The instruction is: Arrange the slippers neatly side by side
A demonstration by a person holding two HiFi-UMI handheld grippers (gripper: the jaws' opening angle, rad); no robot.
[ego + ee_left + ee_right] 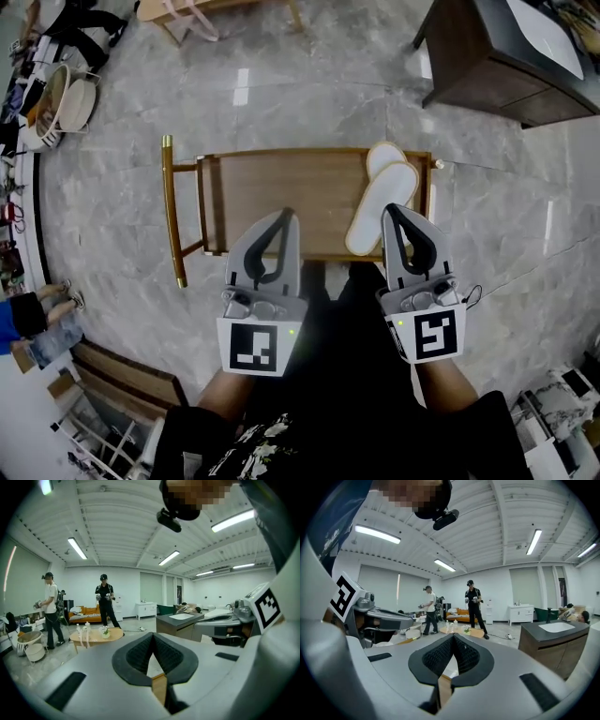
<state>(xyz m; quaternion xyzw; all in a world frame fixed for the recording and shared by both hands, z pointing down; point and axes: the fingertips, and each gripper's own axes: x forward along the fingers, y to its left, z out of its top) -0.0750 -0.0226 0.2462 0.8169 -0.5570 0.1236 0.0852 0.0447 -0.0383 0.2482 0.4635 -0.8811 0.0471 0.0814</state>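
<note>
Both of your grippers are closed with nothing in them. In the left gripper view, the left gripper (153,637) has its dark pads meeting at the tip with nothing between them, and the right gripper view shows the right gripper (453,638) the same way. In the head view you hold them side by side over the near edge of the table (281,183), both pointing away from you. The left gripper (287,216) is over bare wood near the middle, and the right gripper (389,209) is over the right part. The slippers are both white and lie at the table's right end, not yet side by side. The near slipper (375,217) lies slanted, its lower end at the near edge and its upper end leaning right. That upper end overlaps the far slipper (383,156), so only the far slipper's rounded top shows by the back rail. The tip of your right gripper is just beside the near slipper's right edge; you cannot tell from here whether it touches. Your left gripper is well apart from both slippers. The table stands on a grey marble floor (309,84), with a dark cabinet (487,66) off to the upper right. The gripper views show two people (104,601) standing across the room.
</note>
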